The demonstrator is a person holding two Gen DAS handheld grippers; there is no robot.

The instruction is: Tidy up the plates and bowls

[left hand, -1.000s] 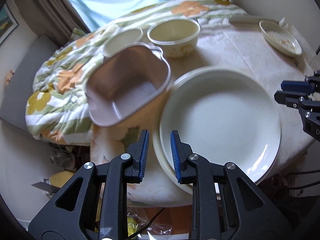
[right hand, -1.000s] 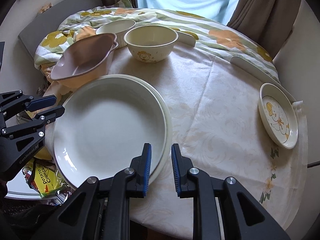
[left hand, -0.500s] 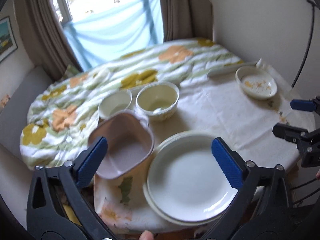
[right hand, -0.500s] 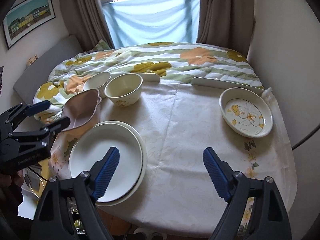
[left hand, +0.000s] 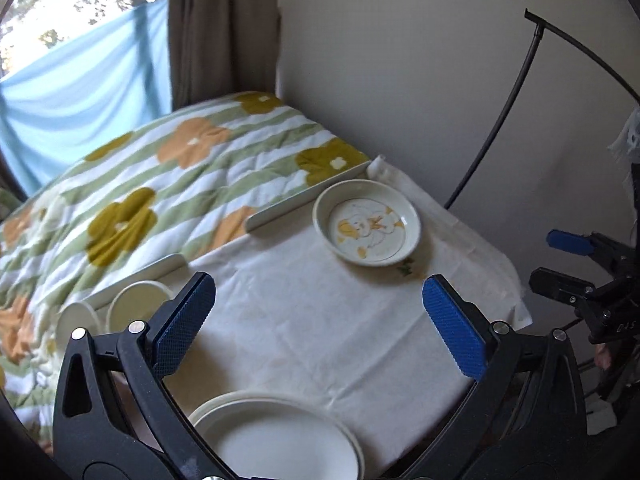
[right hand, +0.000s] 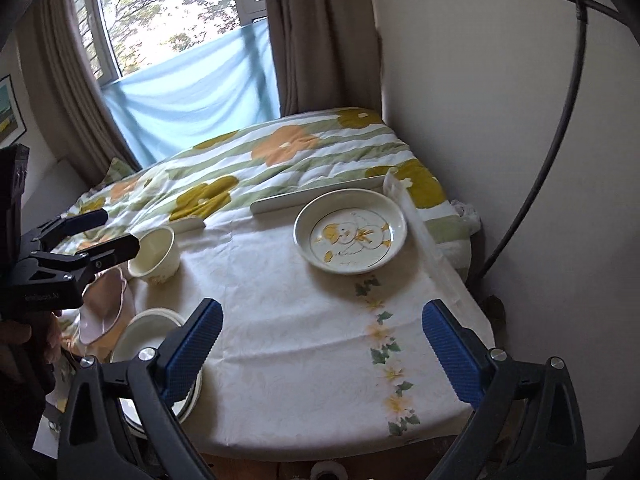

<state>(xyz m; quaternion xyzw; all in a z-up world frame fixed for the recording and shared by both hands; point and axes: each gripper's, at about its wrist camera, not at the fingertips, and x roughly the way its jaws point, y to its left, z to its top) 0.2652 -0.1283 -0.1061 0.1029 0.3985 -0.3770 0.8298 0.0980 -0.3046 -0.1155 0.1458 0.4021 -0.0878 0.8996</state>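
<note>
A shallow dish with a duck picture [left hand: 368,227] sits at the table's far right; it also shows in the right wrist view [right hand: 351,235]. Two stacked white plates [left hand: 276,436] lie at the near edge, also in the right wrist view [right hand: 148,330]. A cream bowl [right hand: 154,255] and a pink dish [right hand: 105,306] stand at the left. The cream bowl [left hand: 134,306] and a small white bowl [left hand: 76,322] show beside my left finger. My left gripper [left hand: 318,328] is open and empty above the table. My right gripper [right hand: 320,346] is open and empty.
A flowered quilt [right hand: 256,164] covers the far side behind the white tablecloth [right hand: 296,328]. A wall [left hand: 440,80] with a black curved rod [right hand: 560,128] stands at the right. A window with curtains [right hand: 312,32] is behind.
Both grippers opened wide from shut and pulled up and back from the stacked plates. Both views then swung right toward the duck dish.
</note>
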